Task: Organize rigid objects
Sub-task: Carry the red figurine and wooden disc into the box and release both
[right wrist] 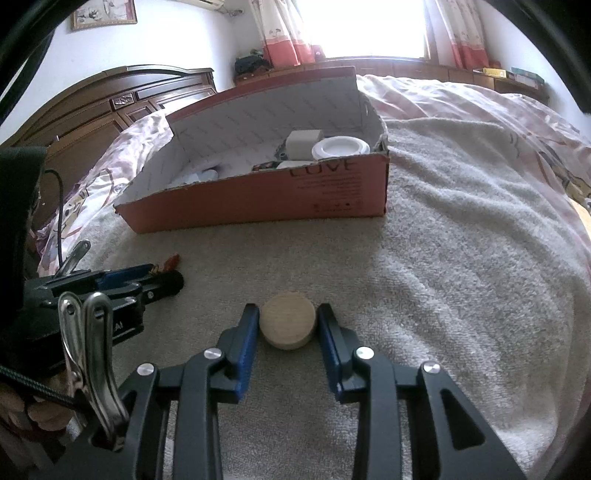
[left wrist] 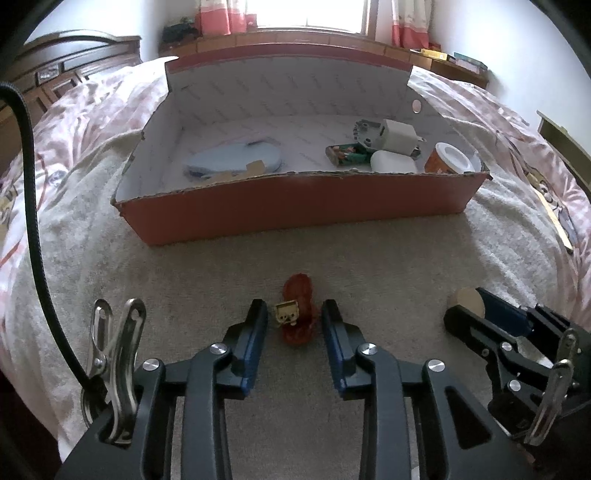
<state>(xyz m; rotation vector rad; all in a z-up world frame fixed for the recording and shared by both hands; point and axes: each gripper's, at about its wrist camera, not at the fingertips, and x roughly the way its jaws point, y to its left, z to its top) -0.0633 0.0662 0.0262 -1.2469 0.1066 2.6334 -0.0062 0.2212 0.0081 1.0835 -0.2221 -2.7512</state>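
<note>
Both grippers low over a cream terry towel (right wrist: 461, 229) spread on a bed; pink patterned quilt (right wrist: 480, 107) shows around its edges.

Left gripper (left wrist: 294, 314): jaws parted, a small red moulded plastic toy (left wrist: 298, 314) with a tan square face lying on the towel between the blue pads; gaps show on both sides, pads not pressing it.

Right gripper (right wrist: 287, 325): blue pads closed against both sides of a pale round wooden disc (right wrist: 288, 325), which rests flat on the towel. In the left wrist view the same disc sits at the tip of the right gripper, well to the right of the red toy.

Beyond, mid-towel: a shallow red cardboard box (left wrist: 295, 206), white-lined, open top, torn front rim. Dark lettering "LOVE" on its outer front wall near the right corner; smaller print below is too small to read.

Box contents, left part: a light blue flat oval object (left wrist: 236, 158) with scraps of brown card against it. Right part, clustered: a white rounded case (left wrist: 393, 162), a white cube plug adapter (left wrist: 397, 136), a green printed packet (left wrist: 347, 153), a grey toothed part (left wrist: 364, 131), an orange tub with a white lid (left wrist: 448, 158) in the near right corner.

Far: dark carved wooden headboard (right wrist: 122, 99), brown window ledge, red-and-white curtains (right wrist: 284, 33), bright window, framed picture (right wrist: 103, 13) on the white wall.
</note>
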